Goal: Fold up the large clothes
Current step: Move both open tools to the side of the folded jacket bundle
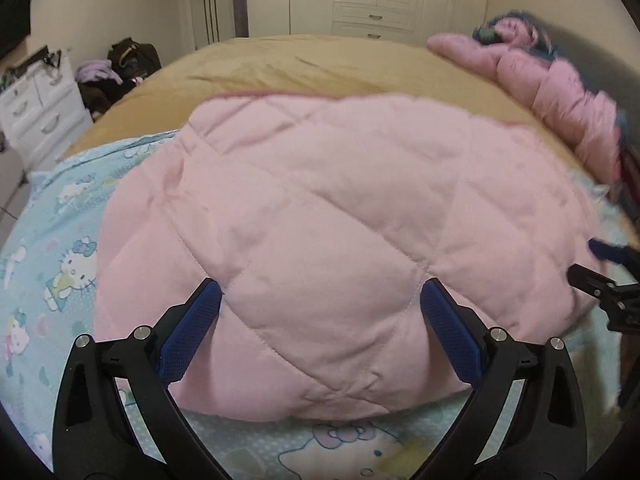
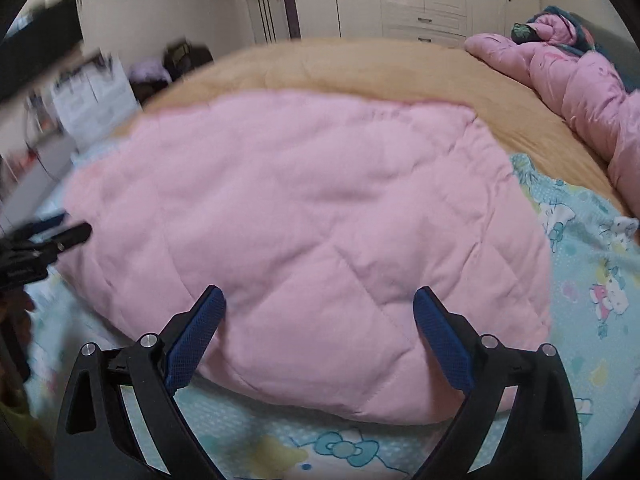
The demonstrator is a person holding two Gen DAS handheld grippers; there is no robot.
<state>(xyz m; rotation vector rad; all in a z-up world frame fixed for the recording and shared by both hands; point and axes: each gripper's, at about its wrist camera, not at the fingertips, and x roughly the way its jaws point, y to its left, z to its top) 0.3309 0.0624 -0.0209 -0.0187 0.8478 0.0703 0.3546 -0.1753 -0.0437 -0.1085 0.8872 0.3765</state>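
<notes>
A: Left wrist view: folded pink quilted padded garment [image 1: 320,220] lies on the pale blue cartoon-print sheet [image 1: 52,248], far edge over the tan blanket [image 1: 280,64]. Left gripper [image 1: 320,308] spread wide, nothing held.

B: Right wrist view: right gripper [image 2: 320,312] likewise wide, empty, above the garment's near edge.

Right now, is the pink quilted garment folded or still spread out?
Folded: the pink quilted garment lies as a compact padded bundle, no sleeves showing, on the cartoon-print sheet.
</notes>
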